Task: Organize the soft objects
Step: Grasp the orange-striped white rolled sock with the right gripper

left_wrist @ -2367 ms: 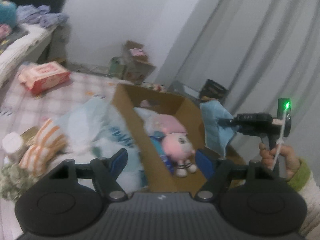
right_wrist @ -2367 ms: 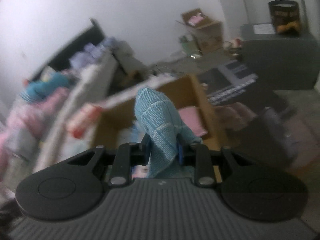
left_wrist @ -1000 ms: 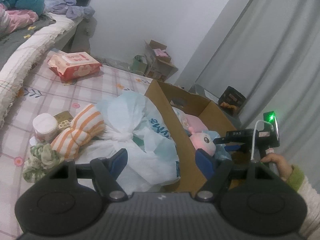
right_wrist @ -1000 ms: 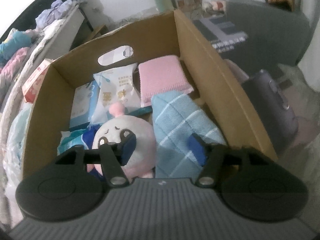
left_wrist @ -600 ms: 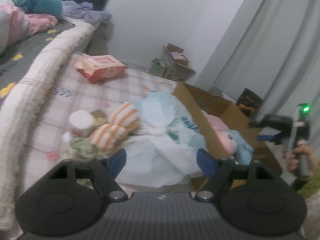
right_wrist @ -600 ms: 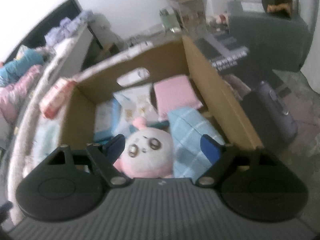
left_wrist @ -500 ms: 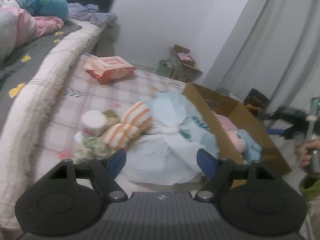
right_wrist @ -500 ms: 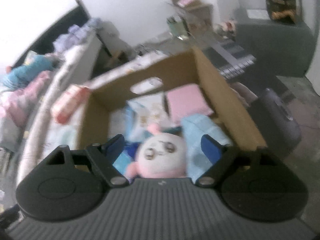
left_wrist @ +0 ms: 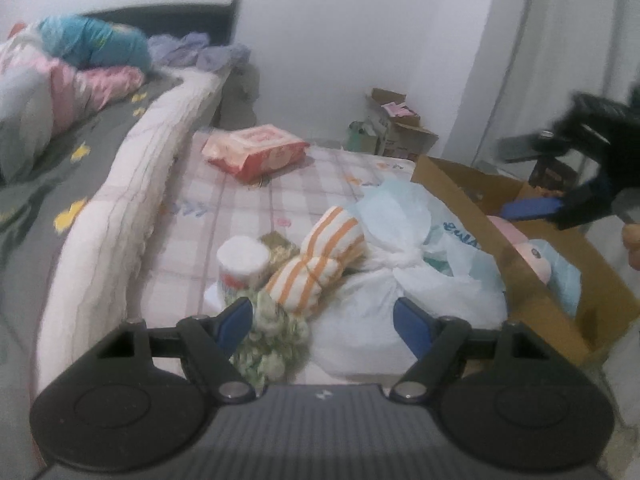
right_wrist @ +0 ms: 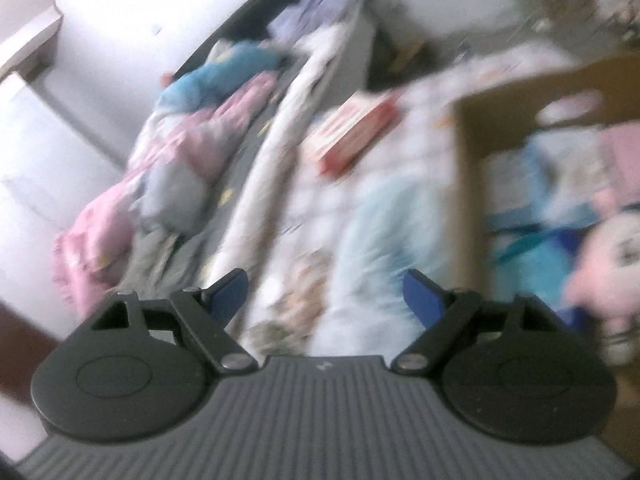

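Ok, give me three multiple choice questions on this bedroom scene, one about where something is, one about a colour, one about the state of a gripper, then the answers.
1. Where is the pink plush toy?
A. On the bed pillows
B. Inside the cardboard box
C. On top of the red wipes pack

2. What colour are the stripes on the rolled towel?
A. Orange
B. Green
C. Purple

3. How does the left gripper stand?
A. Shut on the striped towel
B. Shut on the white plastic bag
C. Open, holding nothing

Answers:
1. B, its pink head shows above the box's near wall, beside something light blue.
2. A, orange bands run across the white roll.
3. C, the blue pads stand wide apart with nothing pressed between them.
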Available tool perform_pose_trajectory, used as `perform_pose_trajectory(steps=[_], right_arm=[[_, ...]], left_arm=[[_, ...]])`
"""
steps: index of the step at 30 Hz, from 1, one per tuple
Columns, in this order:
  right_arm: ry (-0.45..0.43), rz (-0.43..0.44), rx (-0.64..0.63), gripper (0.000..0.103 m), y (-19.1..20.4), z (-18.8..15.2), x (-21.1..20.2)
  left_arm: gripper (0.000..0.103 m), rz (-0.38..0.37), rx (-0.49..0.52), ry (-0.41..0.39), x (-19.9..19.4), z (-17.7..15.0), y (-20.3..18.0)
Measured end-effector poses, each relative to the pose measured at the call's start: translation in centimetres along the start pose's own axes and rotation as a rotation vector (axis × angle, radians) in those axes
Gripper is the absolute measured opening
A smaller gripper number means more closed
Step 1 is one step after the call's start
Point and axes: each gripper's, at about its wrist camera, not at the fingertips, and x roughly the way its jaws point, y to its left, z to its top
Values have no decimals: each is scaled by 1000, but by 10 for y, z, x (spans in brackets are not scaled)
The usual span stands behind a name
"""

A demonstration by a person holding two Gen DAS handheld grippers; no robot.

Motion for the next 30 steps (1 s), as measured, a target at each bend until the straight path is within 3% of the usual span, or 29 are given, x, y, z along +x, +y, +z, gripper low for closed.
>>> perform_pose_trajectory(steps=[5,9,14,23,30], right_arm=[[127,55,28,70,25,-3,57],[214,22,53,53,29,-3,101],[291,-16,84,51,28,-3,142],[332,-74,114,52,24,4,173],[331,-90,128,52,21,5,177]], left_arm=[[76,-7,102,-14,25,13,-6],[64,-33,114,31,54,21,-3],[60,-28,110,70,75,24,5],[60,-53,119,135,109,33,9],[47,-35,72,155,120,35,14]])
